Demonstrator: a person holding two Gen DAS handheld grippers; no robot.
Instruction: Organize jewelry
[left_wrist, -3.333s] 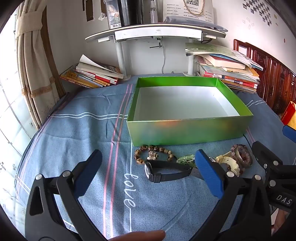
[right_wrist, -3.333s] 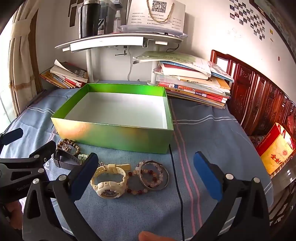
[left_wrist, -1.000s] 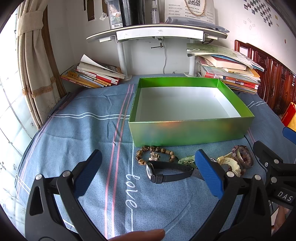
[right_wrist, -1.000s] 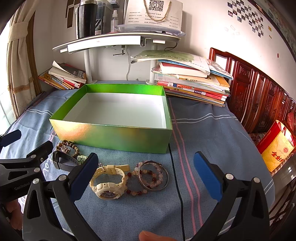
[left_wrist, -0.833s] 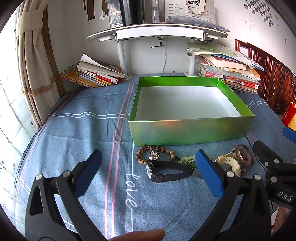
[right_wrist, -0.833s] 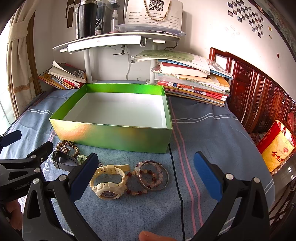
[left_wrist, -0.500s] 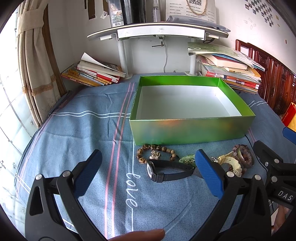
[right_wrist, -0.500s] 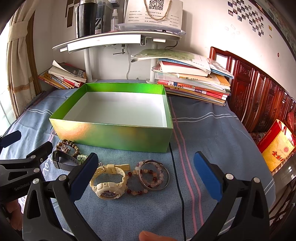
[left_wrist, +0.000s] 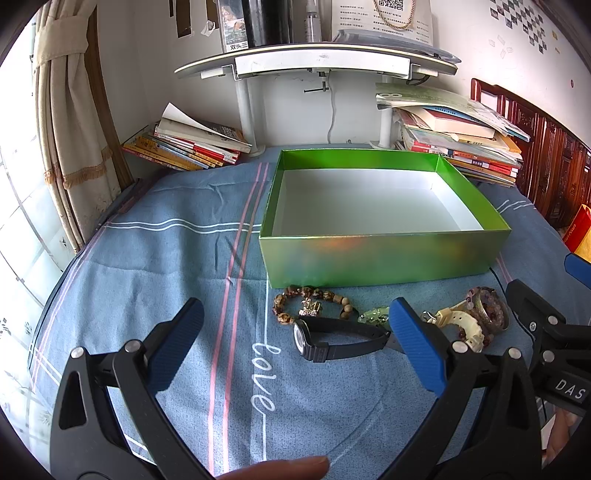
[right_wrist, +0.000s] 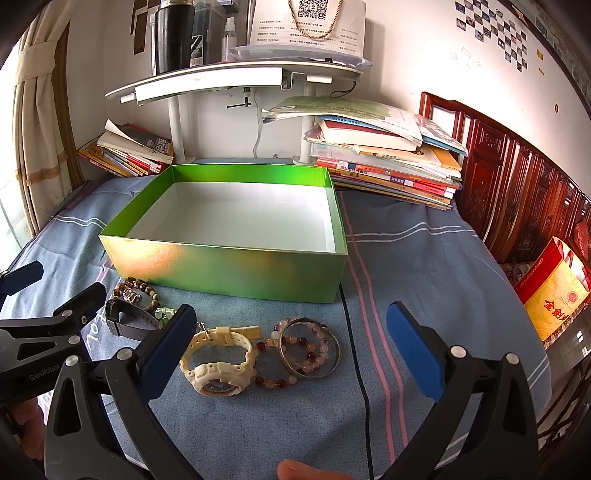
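Observation:
An open green box (left_wrist: 384, 258) (right_wrist: 229, 271) with a bare white floor sits on the blue cloth. Along its near side lies a row of jewelry: a brown bead bracelet (left_wrist: 314, 295) (right_wrist: 135, 290), a black watch (left_wrist: 340, 341) (right_wrist: 129, 323), a small green charm (left_wrist: 373, 315) (right_wrist: 164, 313), a cream watch (right_wrist: 219, 360) (left_wrist: 460, 325), a pink bead bracelet (right_wrist: 271, 369) and a metal bangle (right_wrist: 310, 347) (left_wrist: 491, 308). My left gripper (left_wrist: 295, 347) hovers open over the black watch. My right gripper (right_wrist: 291, 349) hovers open over the cream watch and bangle. Neither holds anything.
Book stacks (left_wrist: 192, 144) (right_wrist: 388, 151) flank a white shelf stand (left_wrist: 317, 62) behind the box. A black cable (right_wrist: 360, 369) runs across the cloth right of the bangle. A curtain (left_wrist: 70, 110) hangs left; a red-yellow carton (right_wrist: 554, 291) and wooden furniture stand right.
Both views have shifted very slightly; the box and jewelry lie where they were. Both grippers stay open.

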